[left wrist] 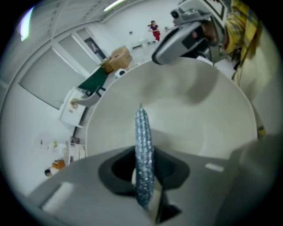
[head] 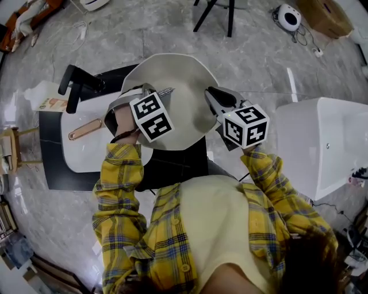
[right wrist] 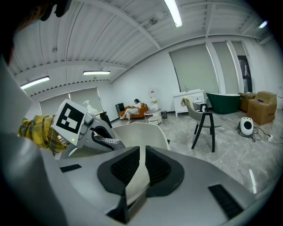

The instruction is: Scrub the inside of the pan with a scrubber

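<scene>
A large cream pan (head: 172, 97) is held up in the air above the counter. My right gripper (head: 211, 97) is shut on its right rim; in the right gripper view the thin cream rim (right wrist: 135, 178) runs between the black pads (right wrist: 161, 165). My left gripper (head: 160, 93) is shut on a sparkly silver scrubber (head: 165, 91) at the pan's left side. In the left gripper view the scrubber (left wrist: 142, 132) stands edge-on, its tip against the pan's smooth inside (left wrist: 190, 119). The right gripper (left wrist: 185, 35) shows at the pan's far rim.
Under the pan is a black counter (head: 57, 178) with a white sink (head: 83, 152), a black tap (head: 75, 86) and a copper-coloured handle (head: 86, 129). A white bathtub (head: 322, 143) stands at the right. Chair legs (head: 218, 14) stand on the marble floor beyond.
</scene>
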Demonstrator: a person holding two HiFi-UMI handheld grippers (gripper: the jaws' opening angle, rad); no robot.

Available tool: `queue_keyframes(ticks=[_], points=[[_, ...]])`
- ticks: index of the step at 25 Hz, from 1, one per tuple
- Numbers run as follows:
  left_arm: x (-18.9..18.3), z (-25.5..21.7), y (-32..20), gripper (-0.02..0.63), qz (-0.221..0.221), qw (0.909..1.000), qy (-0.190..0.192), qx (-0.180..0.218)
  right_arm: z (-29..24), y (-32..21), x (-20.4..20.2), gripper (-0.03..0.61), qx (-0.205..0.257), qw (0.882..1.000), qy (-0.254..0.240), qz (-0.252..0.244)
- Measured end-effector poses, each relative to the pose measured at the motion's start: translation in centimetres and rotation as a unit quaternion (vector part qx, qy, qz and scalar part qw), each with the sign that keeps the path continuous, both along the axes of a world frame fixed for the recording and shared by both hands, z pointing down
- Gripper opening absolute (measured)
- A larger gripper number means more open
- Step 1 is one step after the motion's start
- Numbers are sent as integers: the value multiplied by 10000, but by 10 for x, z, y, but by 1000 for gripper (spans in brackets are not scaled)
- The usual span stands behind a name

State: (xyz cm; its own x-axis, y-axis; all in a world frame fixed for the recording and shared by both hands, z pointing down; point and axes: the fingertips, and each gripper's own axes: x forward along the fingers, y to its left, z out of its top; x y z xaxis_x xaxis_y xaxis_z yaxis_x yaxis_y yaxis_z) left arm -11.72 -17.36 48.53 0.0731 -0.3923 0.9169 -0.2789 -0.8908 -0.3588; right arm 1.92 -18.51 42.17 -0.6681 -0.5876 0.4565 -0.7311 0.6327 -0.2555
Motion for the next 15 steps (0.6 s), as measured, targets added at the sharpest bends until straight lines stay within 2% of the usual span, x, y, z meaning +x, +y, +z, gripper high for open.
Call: queue_keyframes(ticks=[12, 15], points=[[-1, -2, -39, 87, -66, 9986, -148, 499, 1, 0, 3, 18, -30, 10000, 10, 46], [0, -4, -47, 87, -89, 9978, -26, 655, 2, -1, 3, 18, -35, 10000, -11, 53]])
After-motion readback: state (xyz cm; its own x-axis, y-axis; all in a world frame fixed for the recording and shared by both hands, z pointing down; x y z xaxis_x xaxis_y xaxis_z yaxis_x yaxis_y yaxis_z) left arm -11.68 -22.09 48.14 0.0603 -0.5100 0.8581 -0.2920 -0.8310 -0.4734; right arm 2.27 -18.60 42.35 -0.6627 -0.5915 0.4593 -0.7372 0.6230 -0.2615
